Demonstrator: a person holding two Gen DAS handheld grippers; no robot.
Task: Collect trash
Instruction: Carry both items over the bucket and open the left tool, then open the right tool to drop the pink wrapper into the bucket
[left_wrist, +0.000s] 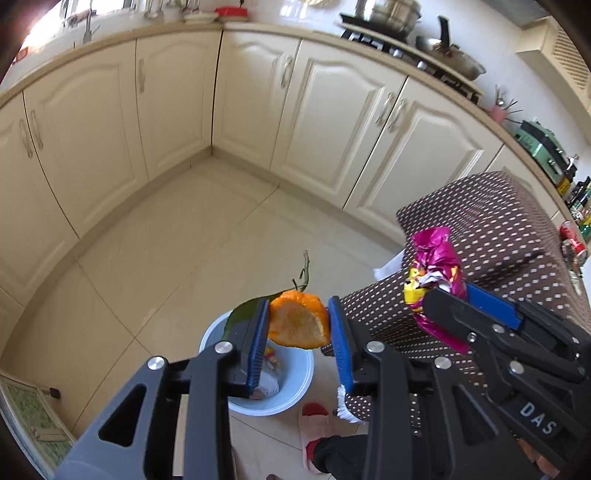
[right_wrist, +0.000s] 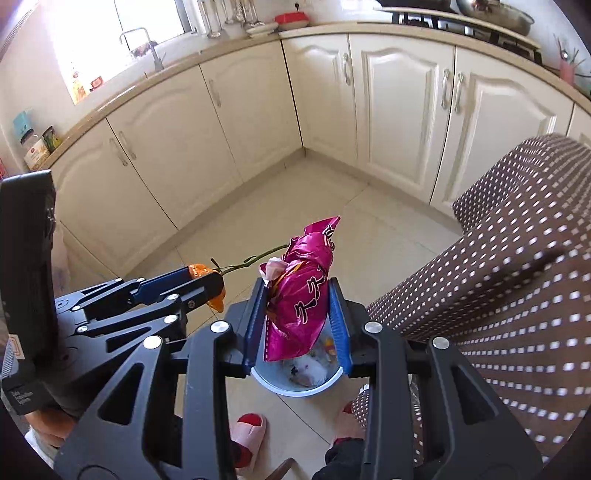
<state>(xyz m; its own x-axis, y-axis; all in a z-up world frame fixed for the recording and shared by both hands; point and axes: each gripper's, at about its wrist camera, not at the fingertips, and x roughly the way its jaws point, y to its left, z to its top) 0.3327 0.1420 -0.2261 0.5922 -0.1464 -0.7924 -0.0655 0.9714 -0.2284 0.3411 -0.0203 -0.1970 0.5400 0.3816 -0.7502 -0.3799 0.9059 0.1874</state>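
Two trash items in play, both airborne over the floor. The orange peel (left_wrist: 299, 325) with leaf and stem is soft, light, a bit slick on the pith side; it sits pinched between the blue pads of the left gripper (left_wrist: 298, 332), jaws narrowed onto it, stem poking out ahead. Grip across the thick curved part looks right; the stem would likely snap or slip. The magenta snack wrapper (right_wrist: 299, 295) is crinkly foil-film, near weightless, slippery and springy; the right gripper (right_wrist: 297, 317) clamps it mid-body, jaws partly closed on the crumpled bulk, top and bottom ends flaring free. Best held on the bunched middle, as now; a flat edge could slide out. Directly below both sits the pale blue bin (right_wrist: 306, 384) on the tiled floor, already holding some paper and scraps. The bin stands just beside the near corner of the brown dotted tablecloth (right_wrist: 498, 295), whose edge hangs to the right. Person's slippers (right_wrist: 251, 424) are near the bin. Judgement: both loads are about over the rim; release looks like the next step.
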